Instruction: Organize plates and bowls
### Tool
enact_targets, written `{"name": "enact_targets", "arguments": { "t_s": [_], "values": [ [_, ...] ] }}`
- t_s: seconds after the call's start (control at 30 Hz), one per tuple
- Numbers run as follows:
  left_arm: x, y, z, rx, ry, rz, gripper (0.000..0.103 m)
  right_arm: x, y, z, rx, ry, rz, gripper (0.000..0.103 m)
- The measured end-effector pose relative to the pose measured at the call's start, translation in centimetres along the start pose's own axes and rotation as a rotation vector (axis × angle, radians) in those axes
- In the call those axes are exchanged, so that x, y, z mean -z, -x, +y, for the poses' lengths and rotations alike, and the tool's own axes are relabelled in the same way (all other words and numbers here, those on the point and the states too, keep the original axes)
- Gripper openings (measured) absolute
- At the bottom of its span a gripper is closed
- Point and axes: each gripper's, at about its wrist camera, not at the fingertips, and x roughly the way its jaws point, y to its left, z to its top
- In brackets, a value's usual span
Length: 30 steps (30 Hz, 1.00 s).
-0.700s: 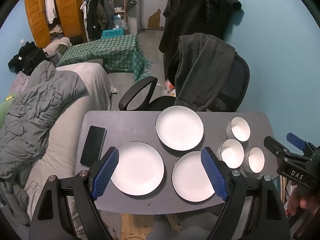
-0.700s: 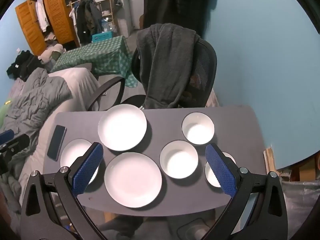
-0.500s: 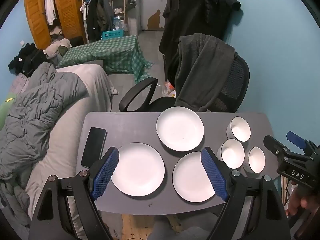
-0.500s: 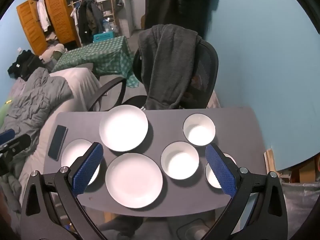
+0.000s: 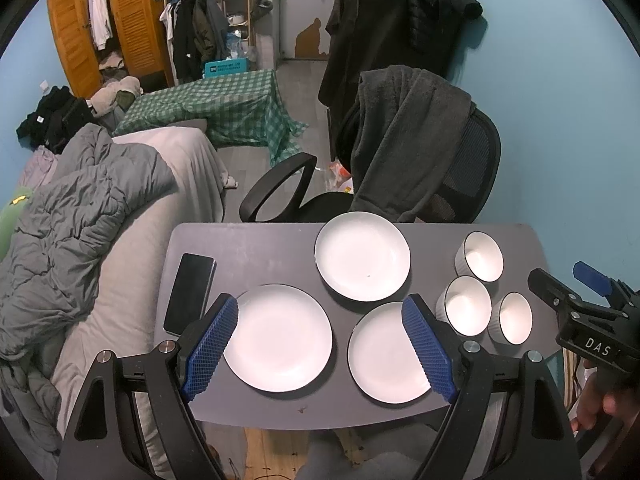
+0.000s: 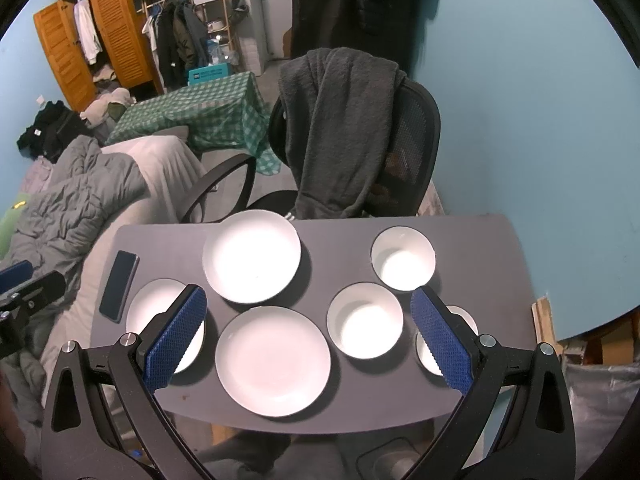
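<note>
Three white plates lie on the grey table point(image 5: 256, 256): one at the back point(image 5: 362, 256), one front left point(image 5: 280, 338), one front right point(image 5: 386, 354). Three white bowls stand to the right: back point(image 5: 480, 256), middle point(image 5: 466, 306), small front point(image 5: 515, 317). In the right wrist view the plates point(image 6: 251, 255) point(image 6: 273, 360) point(image 6: 158, 312) and bowls point(image 6: 402, 258) point(image 6: 365, 326) point(image 6: 460, 316) show too. My left gripper point(image 5: 320, 348) is open and empty, high above the front plates. My right gripper point(image 6: 308, 340) is open and empty above the table's front, also seen at the left view's right edge point(image 5: 580, 308).
A black phone point(image 5: 190, 294) lies at the table's left end. An office chair point(image 5: 400, 168) draped with a dark garment stands behind the table. A bed with grey duvet point(image 5: 80, 216) borders the left side. A blue wall point(image 6: 540, 120) runs along the right.
Both grippers have shifted very slightly; the table sits a touch higher in the right wrist view. Plates, bowls and phone have not moved.
</note>
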Motion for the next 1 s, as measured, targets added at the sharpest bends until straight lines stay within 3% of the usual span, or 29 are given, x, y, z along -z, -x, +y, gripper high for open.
{"name": "enact_targets", "arguments": {
  "t_s": [0.9,1.0],
  "values": [
    [-0.1,0.0,1.2,-0.010,-0.033,-0.064,0.085,-0.1,-0.1,0.1,-0.004,-0.002,0.001,0.100],
    [0.0,0.0,1.3,0.000,-0.027,-0.042,0.085,-0.2,0.0,0.7,0.000,0.002,0.000,0.100]
  ]
}}
